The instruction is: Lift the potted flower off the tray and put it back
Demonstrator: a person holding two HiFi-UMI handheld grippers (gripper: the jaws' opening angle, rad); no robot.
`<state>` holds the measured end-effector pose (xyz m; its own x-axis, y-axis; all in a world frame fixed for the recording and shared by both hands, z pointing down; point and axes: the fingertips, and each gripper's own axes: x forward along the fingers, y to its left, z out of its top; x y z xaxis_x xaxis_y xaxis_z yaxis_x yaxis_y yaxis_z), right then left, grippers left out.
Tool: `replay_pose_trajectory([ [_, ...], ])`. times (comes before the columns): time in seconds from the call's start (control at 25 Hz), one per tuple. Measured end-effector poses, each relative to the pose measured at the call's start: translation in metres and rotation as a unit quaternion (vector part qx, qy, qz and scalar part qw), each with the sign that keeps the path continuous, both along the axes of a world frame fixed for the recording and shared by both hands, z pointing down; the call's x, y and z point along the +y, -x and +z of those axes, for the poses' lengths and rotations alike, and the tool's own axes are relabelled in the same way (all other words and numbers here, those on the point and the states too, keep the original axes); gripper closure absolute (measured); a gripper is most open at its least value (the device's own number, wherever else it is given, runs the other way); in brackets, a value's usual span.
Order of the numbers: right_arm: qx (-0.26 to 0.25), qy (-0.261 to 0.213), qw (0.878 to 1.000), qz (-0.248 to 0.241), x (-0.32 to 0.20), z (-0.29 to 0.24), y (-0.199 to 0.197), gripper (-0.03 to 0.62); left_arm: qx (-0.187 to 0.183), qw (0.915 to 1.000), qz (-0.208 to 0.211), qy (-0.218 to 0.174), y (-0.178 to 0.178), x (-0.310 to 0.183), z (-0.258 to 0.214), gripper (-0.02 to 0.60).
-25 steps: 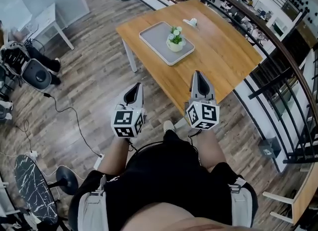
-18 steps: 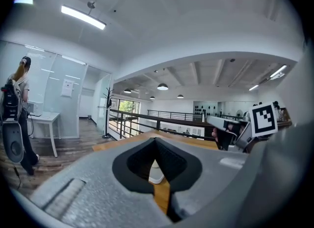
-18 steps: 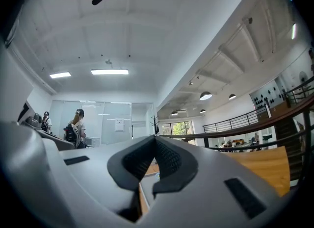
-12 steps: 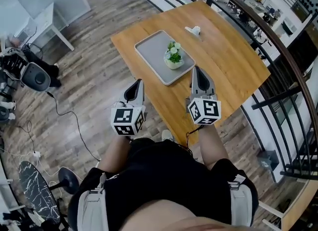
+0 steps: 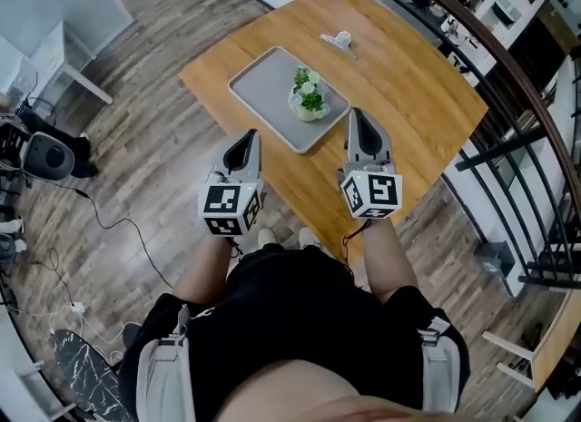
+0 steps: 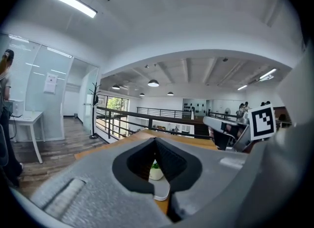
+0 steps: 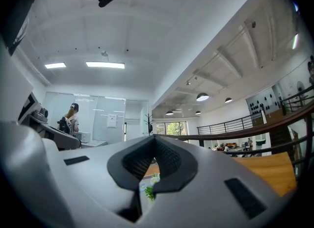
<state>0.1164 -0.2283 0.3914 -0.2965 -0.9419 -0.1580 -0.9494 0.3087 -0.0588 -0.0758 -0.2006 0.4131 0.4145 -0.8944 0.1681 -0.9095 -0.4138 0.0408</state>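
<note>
A small white pot with green and white flowers [image 5: 309,101] stands on the right part of a grey tray [image 5: 263,89] on a wooden table [image 5: 408,93]. Both grippers hang in the air at the table's near edge, short of the tray, holding nothing. My left gripper [image 5: 248,137] is shut, its tip just off the table's edge, left of the pot. My right gripper [image 5: 356,117] is shut over the table, right of the pot. In the left gripper view the pot [image 6: 156,172] shows below the touching jaws [image 6: 155,139]. Flowers [image 7: 148,190] peek under my right gripper [image 7: 155,138].
A small white object [image 5: 339,40] lies on the table beyond the tray. A dark railing [image 5: 508,75] curves round the table's far and right sides. Cables and a black device [image 5: 50,155] lie on the wooden floor at left. A person [image 7: 68,119] stands far off.
Both grippers have moved forward to the table's edge, and the tray with the pot is now closer to them. Both jaws stayed shut.
</note>
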Motion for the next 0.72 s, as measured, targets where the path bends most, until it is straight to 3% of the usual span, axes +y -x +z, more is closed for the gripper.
replay_pose_trajectory([
  [0.24,0.007,-0.01,1.0,-0.013,-0.013,-0.004,0.015,0.595,0.009,0.9999,0.009,0.007,0.011,-0.017,0.007,0.566],
  [0.28,0.012,-0.014,0.999,-0.027,-0.015,-0.007,0.021,0.561,0.009,0.9999,0.009,0.007,0.012,-0.018,0.007,0.566],
  [0.4,0.016,-0.021,0.997,-0.075,-0.023,-0.015,0.038,0.376,0.011,0.9999,0.007,0.005,0.016,-0.024,0.006,0.566],
  [0.6,0.041,-0.024,0.994,-0.099,-0.041,-0.015,0.06,0.129,0.014,0.9999,0.002,0.003,0.023,-0.031,0.006,0.566],
  [0.72,0.07,-0.016,0.991,-0.116,-0.051,-0.006,0.074,0.022,0.017,0.9998,0.0,0.001,0.026,-0.033,0.005,0.566],
])
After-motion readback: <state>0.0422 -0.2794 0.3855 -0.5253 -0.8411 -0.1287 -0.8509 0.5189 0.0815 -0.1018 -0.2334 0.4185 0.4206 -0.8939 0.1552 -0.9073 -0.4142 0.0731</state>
